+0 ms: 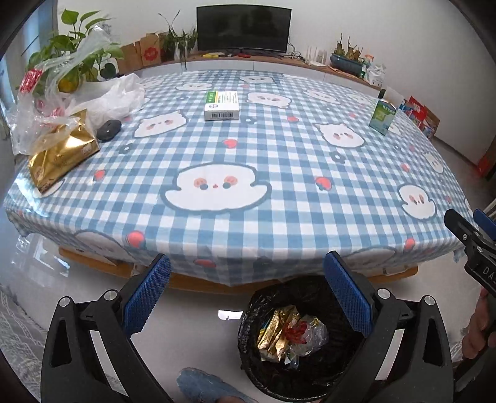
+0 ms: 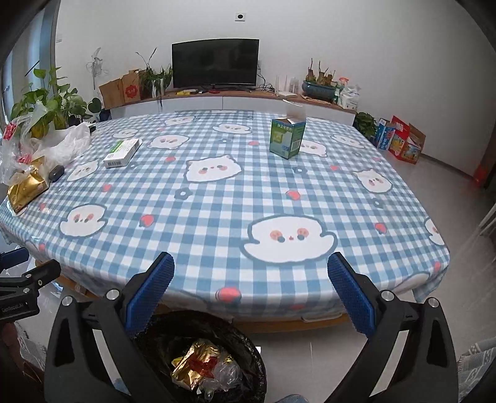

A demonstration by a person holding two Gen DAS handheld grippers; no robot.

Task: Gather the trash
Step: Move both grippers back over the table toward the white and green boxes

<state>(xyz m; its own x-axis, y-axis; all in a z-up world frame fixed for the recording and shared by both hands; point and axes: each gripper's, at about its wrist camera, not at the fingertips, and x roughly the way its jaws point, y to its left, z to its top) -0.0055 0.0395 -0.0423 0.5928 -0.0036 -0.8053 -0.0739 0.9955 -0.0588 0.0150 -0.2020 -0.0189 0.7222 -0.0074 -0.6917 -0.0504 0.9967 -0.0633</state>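
A black-lined trash bin (image 1: 279, 356) stands on the floor before the table and holds gold and clear wrappers (image 1: 291, 336); it also shows in the right wrist view (image 2: 217, 359). My left gripper (image 1: 248, 279) is open and empty above the bin's left side. My right gripper (image 2: 251, 279) is open and empty above the bin and table edge. On the blue checked tablecloth (image 1: 248, 186) lie a white-green flat box (image 1: 222, 105), an upright green carton (image 1: 383, 116) and a gold packet (image 1: 62, 155). These also show in the right wrist view: box (image 2: 121, 152), carton (image 2: 287, 138), packet (image 2: 26, 187).
Clear plastic bags (image 1: 62, 93) and a dark oval object (image 1: 109, 129) sit at the table's left by a potted plant (image 1: 77, 52). A TV (image 1: 244, 29) stands on a low cabinet behind. Colourful boxes (image 2: 400, 139) lie on the floor at right.
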